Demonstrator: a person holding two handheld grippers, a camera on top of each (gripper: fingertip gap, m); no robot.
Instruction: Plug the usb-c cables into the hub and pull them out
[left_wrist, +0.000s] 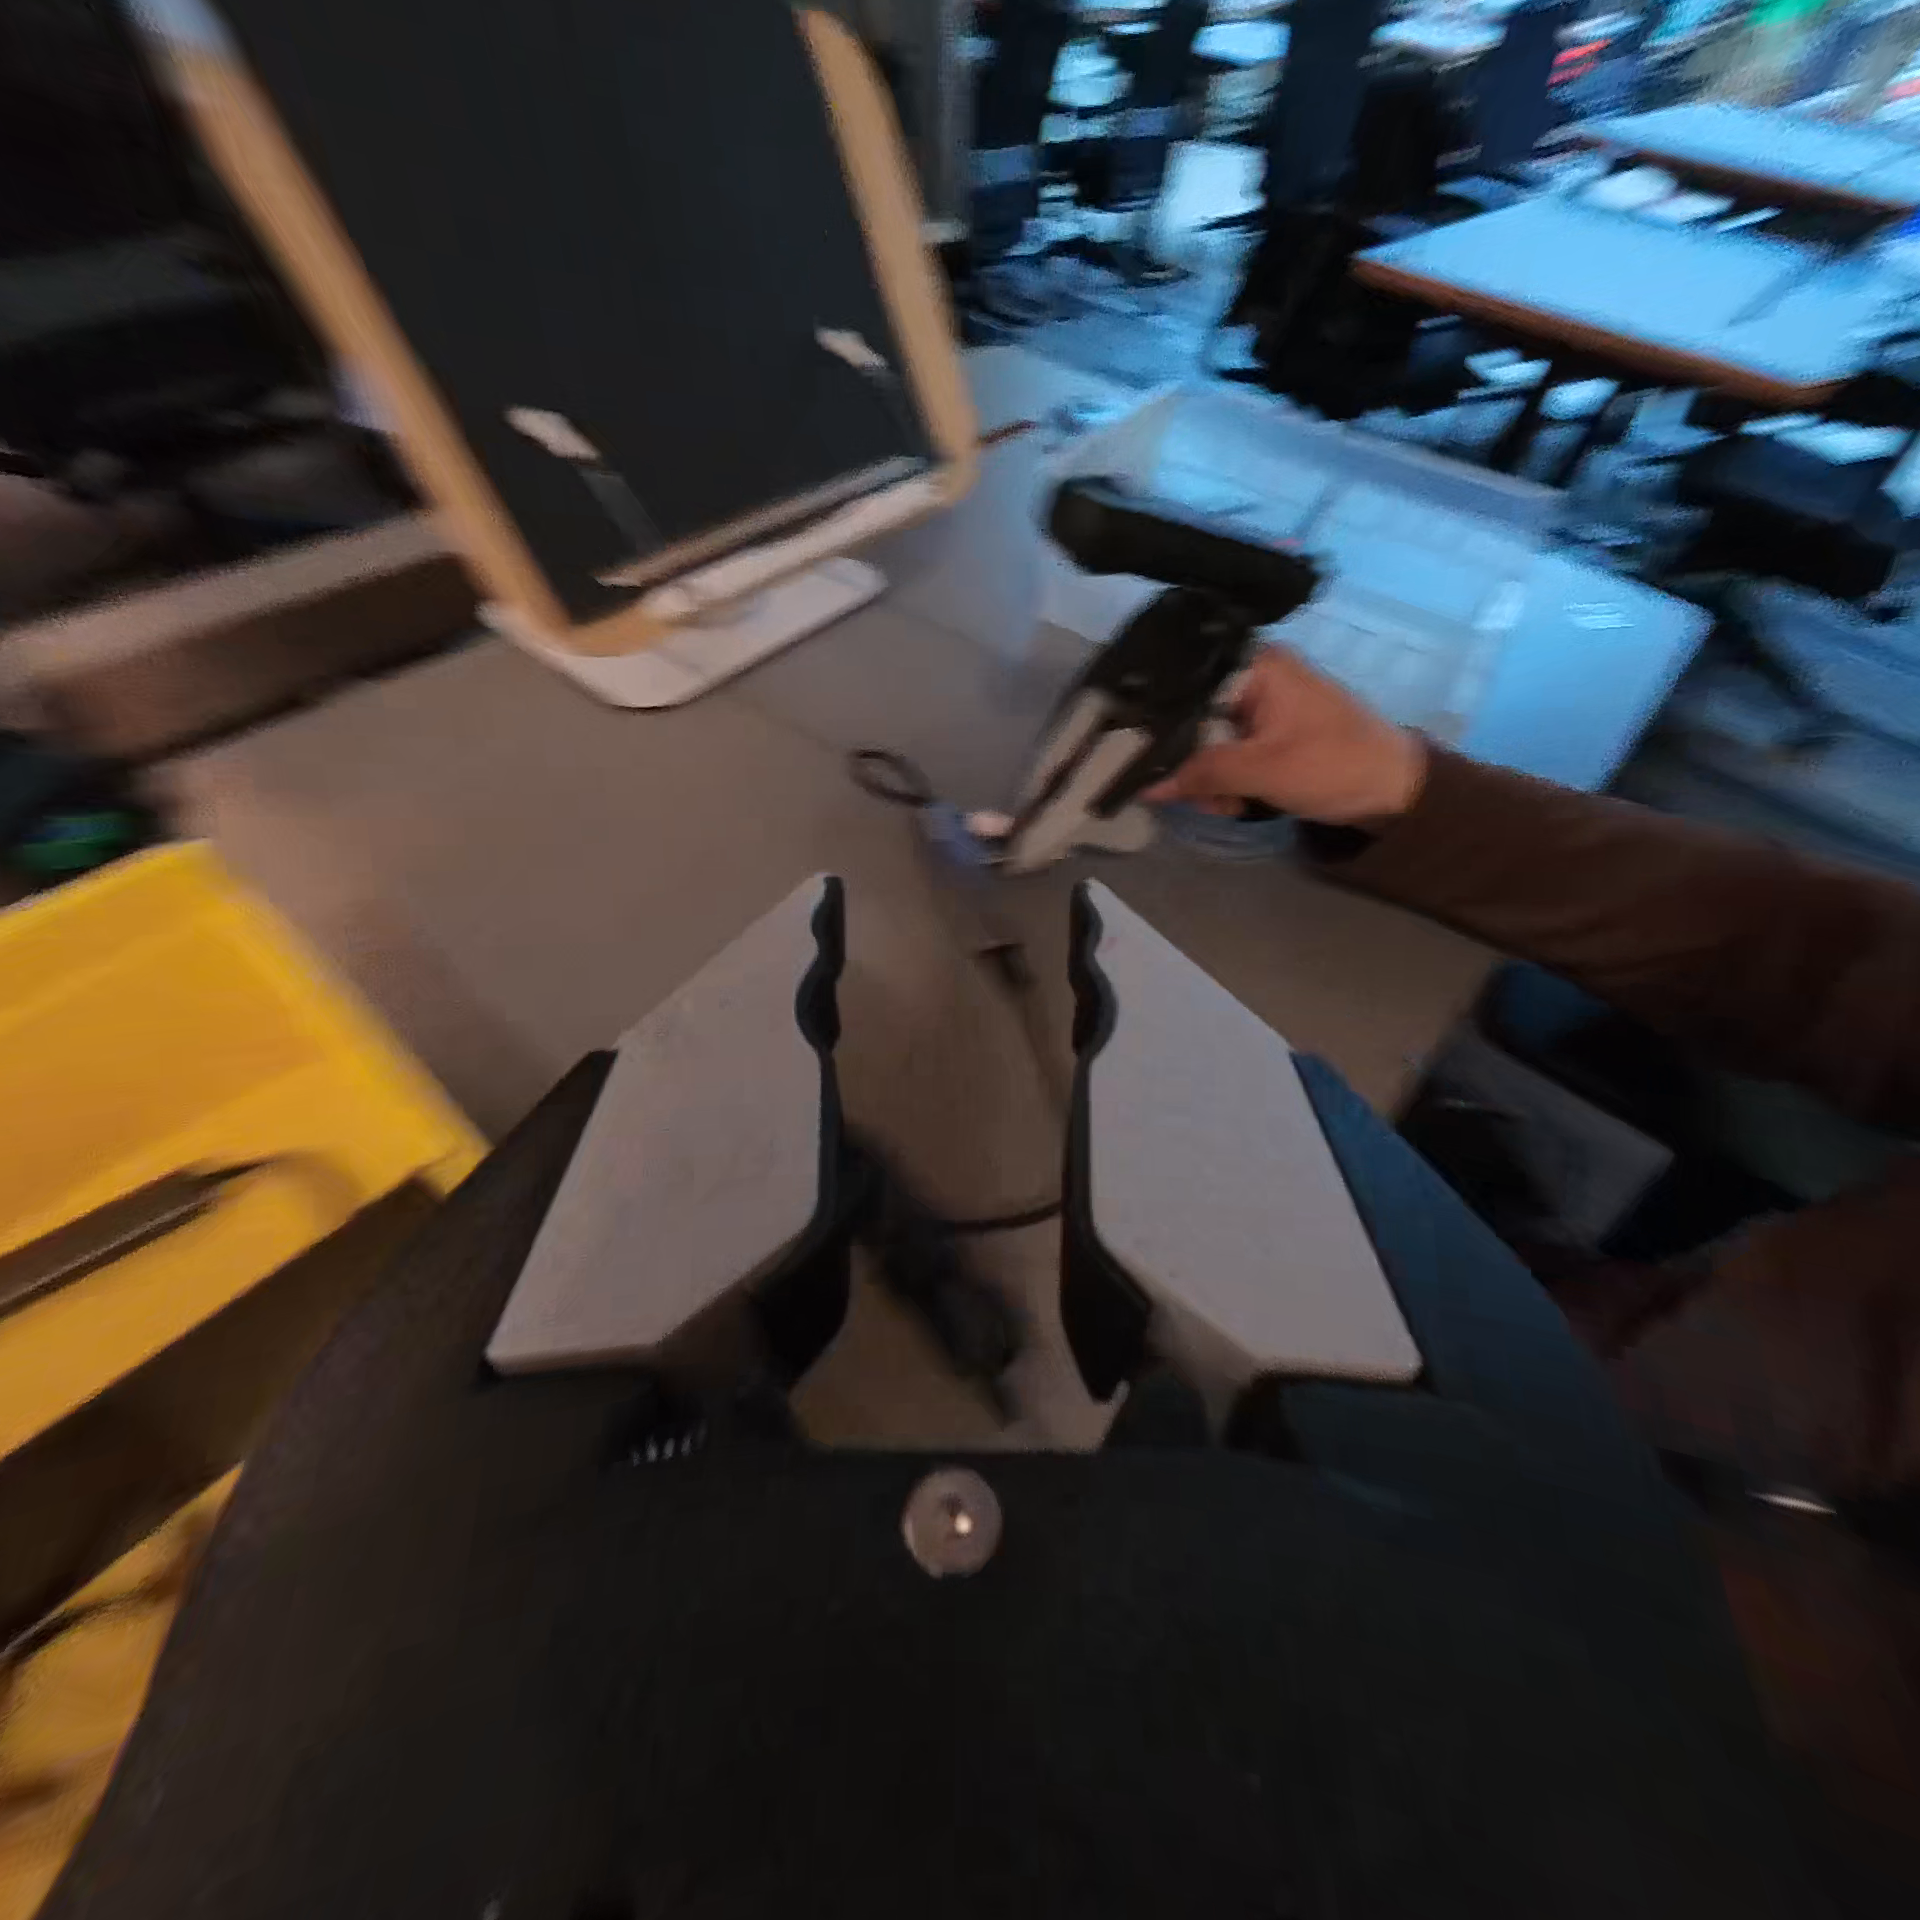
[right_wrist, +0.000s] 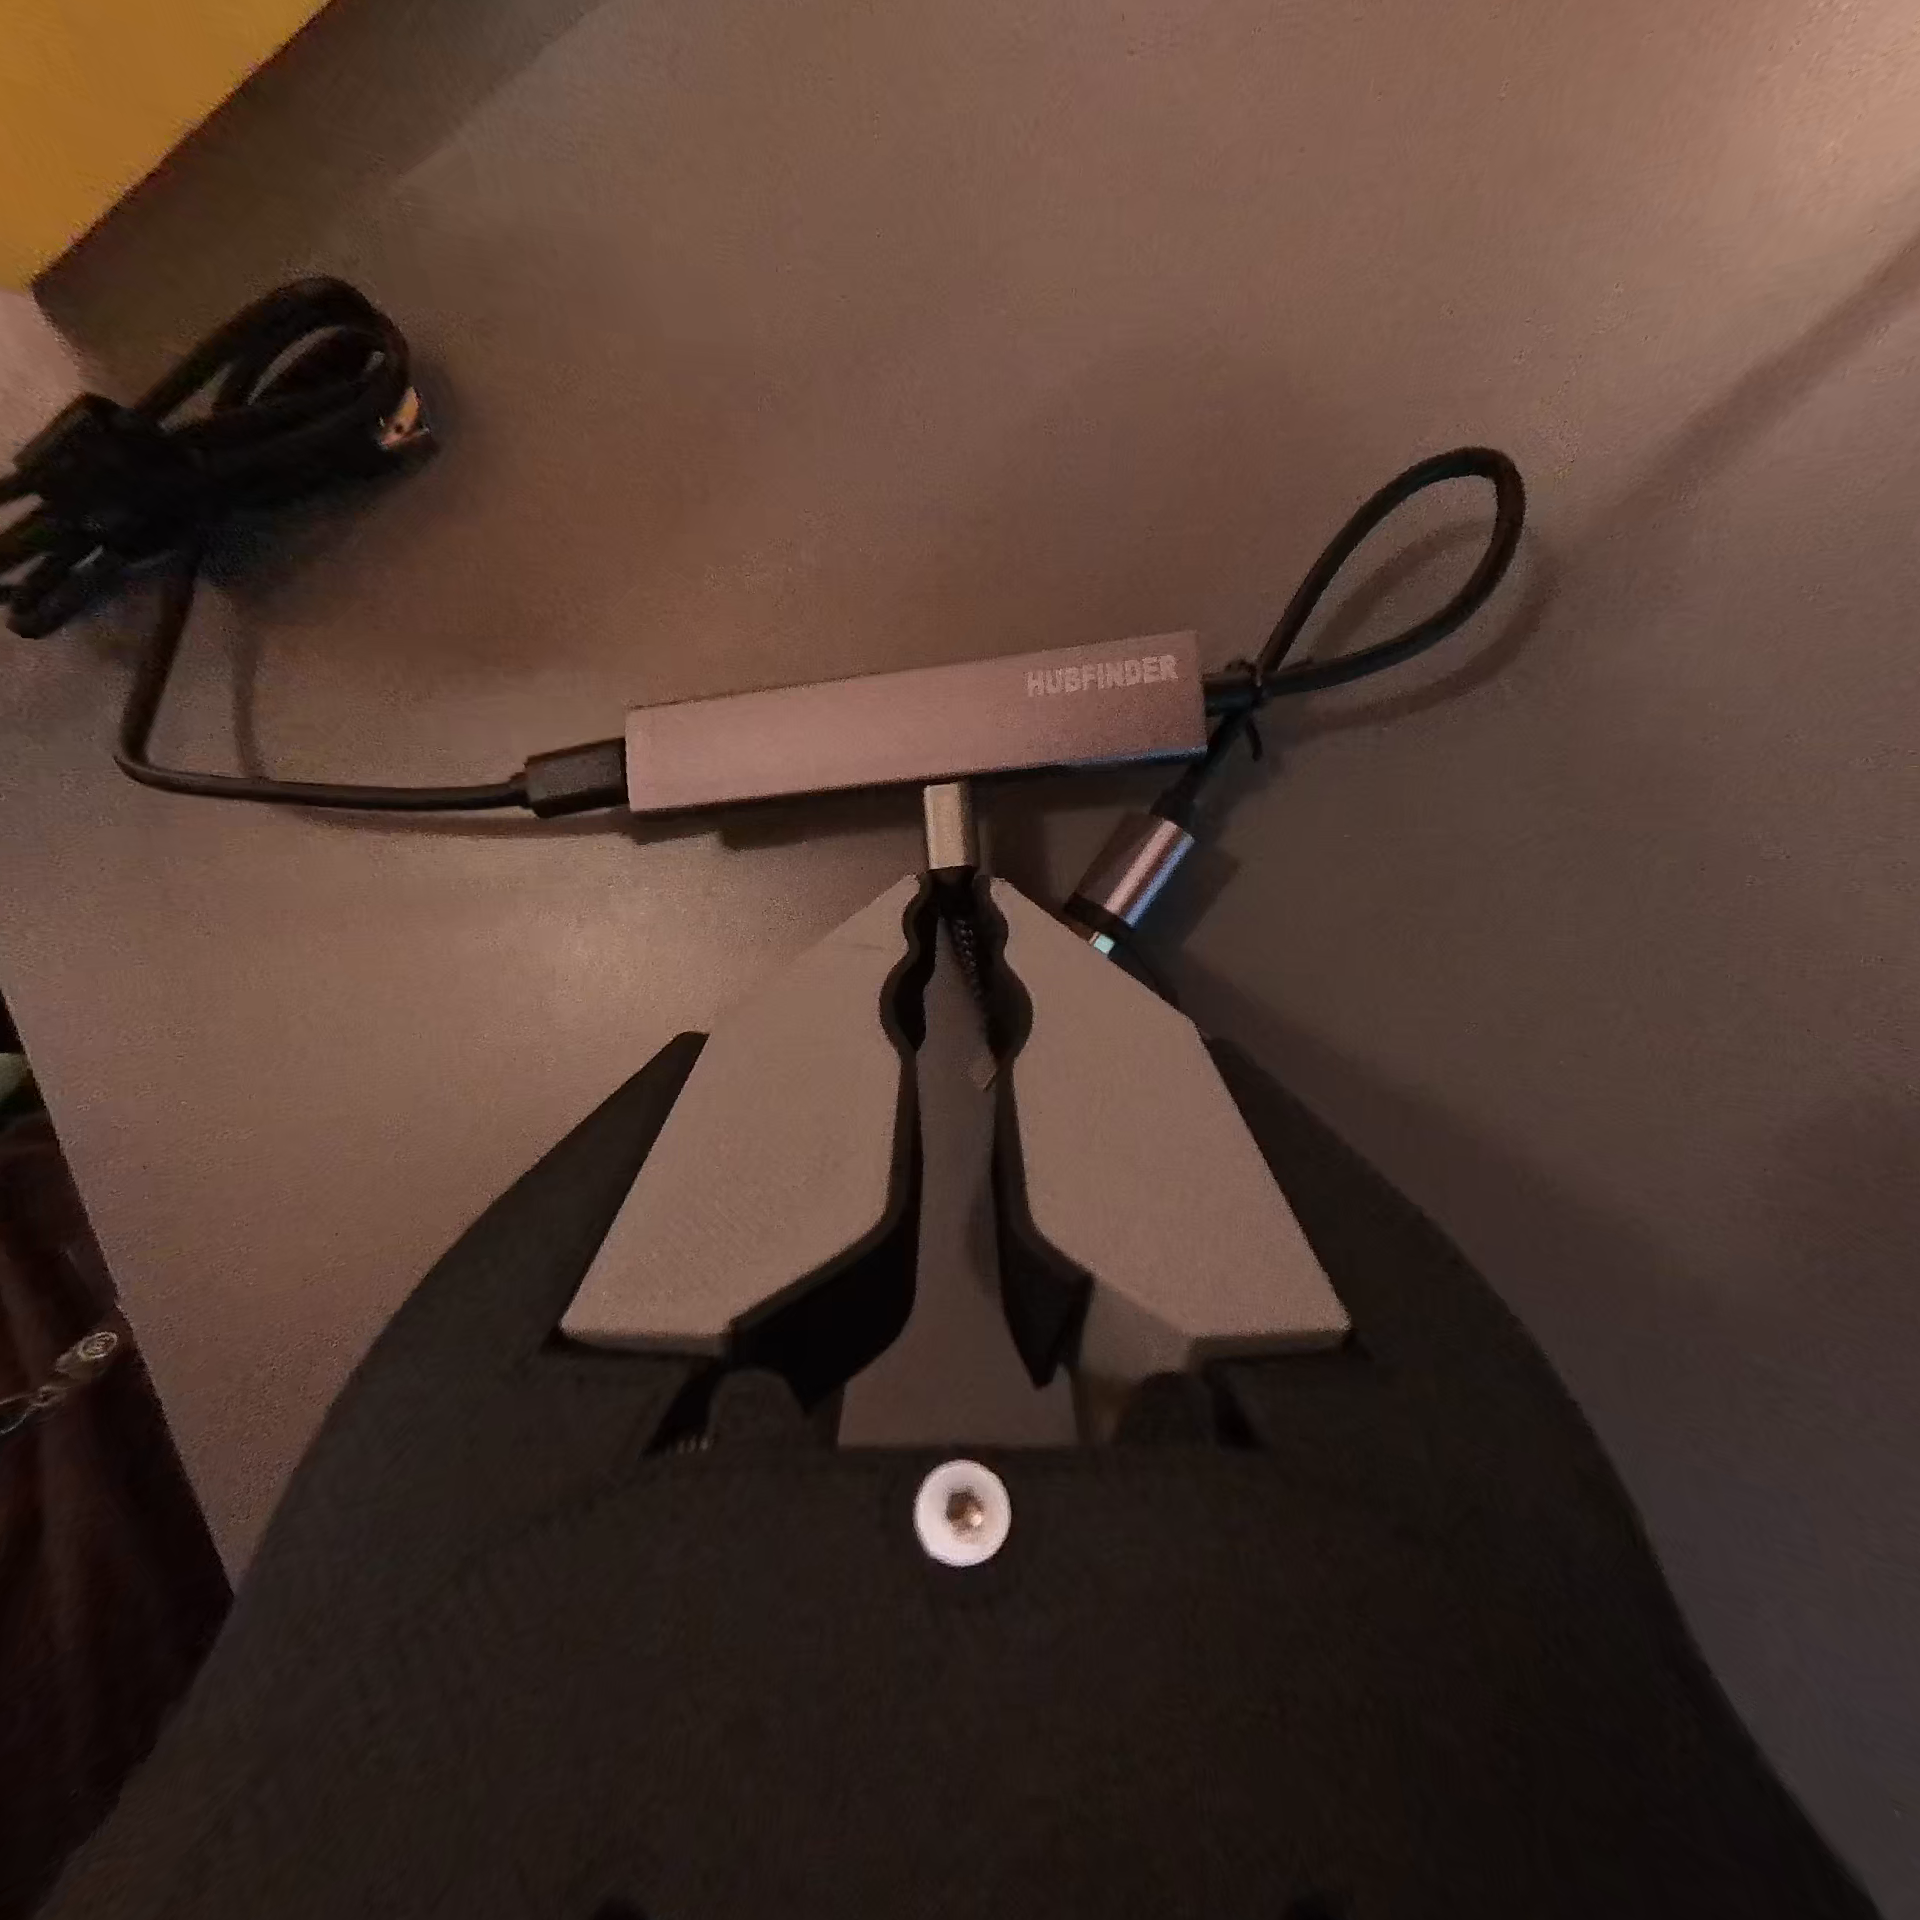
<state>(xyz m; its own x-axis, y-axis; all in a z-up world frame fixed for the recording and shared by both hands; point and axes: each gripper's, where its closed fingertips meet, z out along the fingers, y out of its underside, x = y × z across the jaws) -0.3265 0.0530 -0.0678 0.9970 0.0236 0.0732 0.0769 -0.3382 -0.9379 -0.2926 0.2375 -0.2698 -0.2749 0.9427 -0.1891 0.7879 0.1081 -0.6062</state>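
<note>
In the right wrist view a slim grey hub (right_wrist: 914, 727) lies on the grey table. A black cable's plug (right_wrist: 577, 779) sits in its left end. My right gripper (right_wrist: 954, 896) is shut on a braided usb-c cable (right_wrist: 966, 966) just behind its silver plug (right_wrist: 948, 831), which sits in the hub's near side. In the left wrist view my left gripper (left_wrist: 956, 904) is open and empty, held above the table short of the blurred hub (left_wrist: 961, 836). The right gripper (left_wrist: 1081, 769) shows there, farther off. A black cable (left_wrist: 935, 1268) lies on the table between my left fingers.
The hub's own lead loops at its right end (right_wrist: 1392, 582), with a metal plug (right_wrist: 1138, 878) beside my right fingers. A black cable bundle (right_wrist: 197, 447) lies at the left. A yellow bin (left_wrist: 156, 1091), a black wood-framed board (left_wrist: 623, 312) and a white box (left_wrist: 1403, 582) ring the table. My right fingertips sit around 30 cm from my left ones.
</note>
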